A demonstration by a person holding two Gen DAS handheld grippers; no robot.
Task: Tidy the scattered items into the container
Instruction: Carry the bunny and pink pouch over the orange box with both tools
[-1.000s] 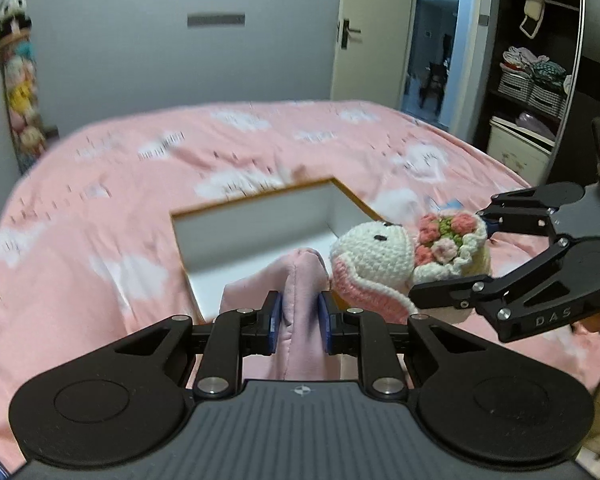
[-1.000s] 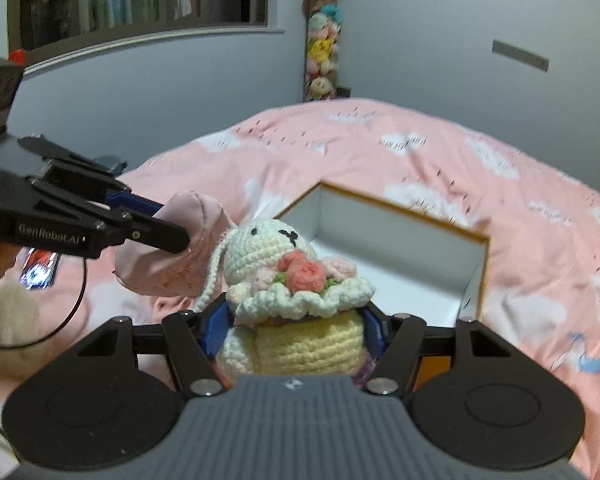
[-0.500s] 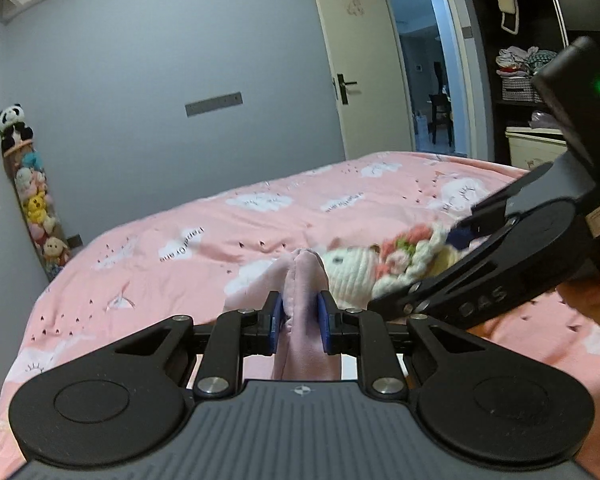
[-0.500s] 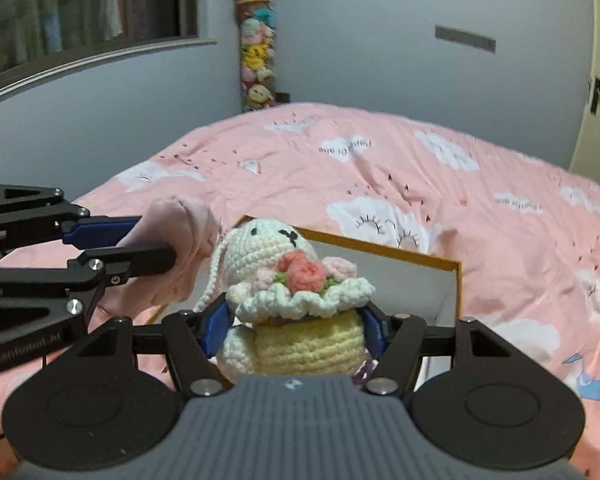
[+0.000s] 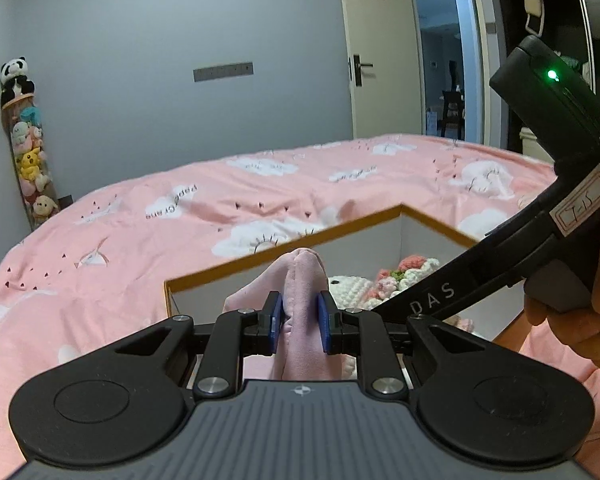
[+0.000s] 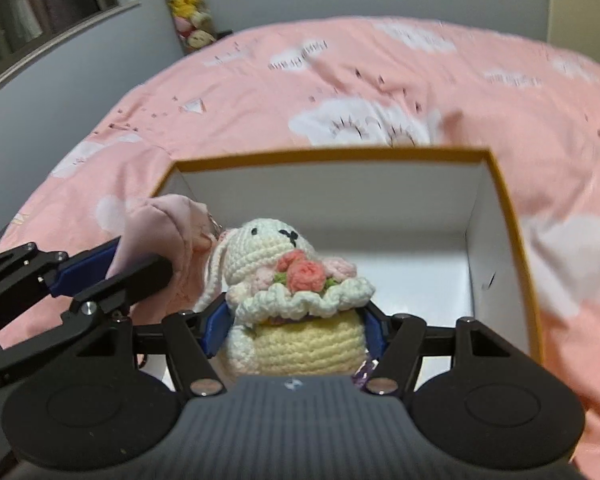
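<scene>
My left gripper (image 5: 299, 322) is shut on a pale pink soft fabric item (image 5: 302, 280) and holds it over the near left part of the box (image 5: 284, 256). My right gripper (image 6: 296, 330) is shut on a crocheted white rabbit with pink flowers (image 6: 284, 276) and holds it inside the box (image 6: 496, 248), which has white walls and an orange rim. The rabbit also shows in the left wrist view (image 5: 364, 286), behind the right gripper's arm. The pink item also shows in the right wrist view (image 6: 164, 232), left of the rabbit, touching it.
The box lies on a pink bed cover with white clouds (image 5: 180, 216). A column of plush toys (image 5: 30, 152) stands at the wall. An open door (image 5: 384, 52) and shelves are at the back right.
Both grippers have lowered toward the box with their items. The rabbit is now down inside the box walls, and the pink item hangs over the box's near edge.
</scene>
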